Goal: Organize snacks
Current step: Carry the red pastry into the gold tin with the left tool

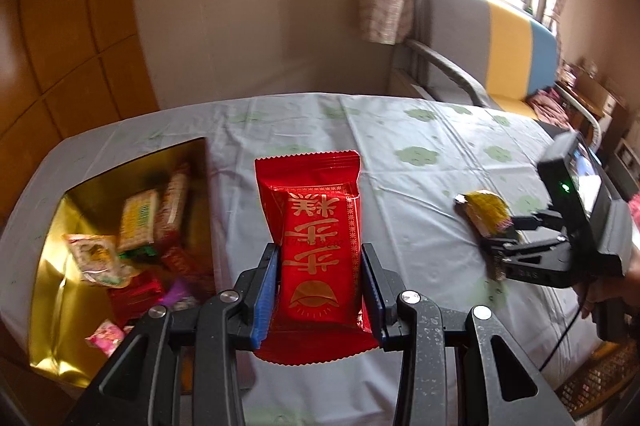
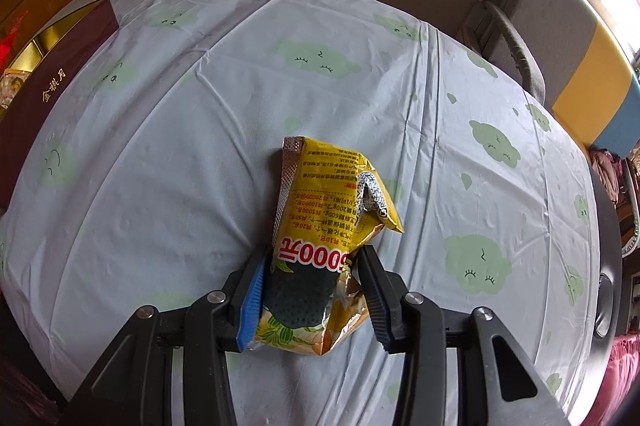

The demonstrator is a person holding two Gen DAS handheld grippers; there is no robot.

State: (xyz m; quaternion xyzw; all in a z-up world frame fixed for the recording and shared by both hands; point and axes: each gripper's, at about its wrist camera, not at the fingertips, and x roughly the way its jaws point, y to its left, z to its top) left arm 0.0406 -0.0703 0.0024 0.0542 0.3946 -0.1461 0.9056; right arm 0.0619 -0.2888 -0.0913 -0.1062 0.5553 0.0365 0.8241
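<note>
My left gripper (image 1: 320,258) is shut on a red snack packet (image 1: 316,226) with gold characters and holds it above the table, just right of the gold-lined box (image 1: 56,298). The box holds several wrapped snacks (image 1: 140,218). My right gripper (image 2: 314,266) is shut on a crumpled yellow snack packet (image 2: 320,209) over the middle of the table. In the left wrist view the right gripper (image 1: 500,250) shows at the right with the yellow packet (image 1: 484,209). The box (image 2: 44,81) shows dark red at the far left in the right wrist view.
The table is covered by a pale cloth with green cloud prints (image 2: 200,105). A grey, yellow and blue armchair (image 1: 492,45) stands behind the table by the window. Wooden panelling (image 1: 60,25) lines the left wall.
</note>
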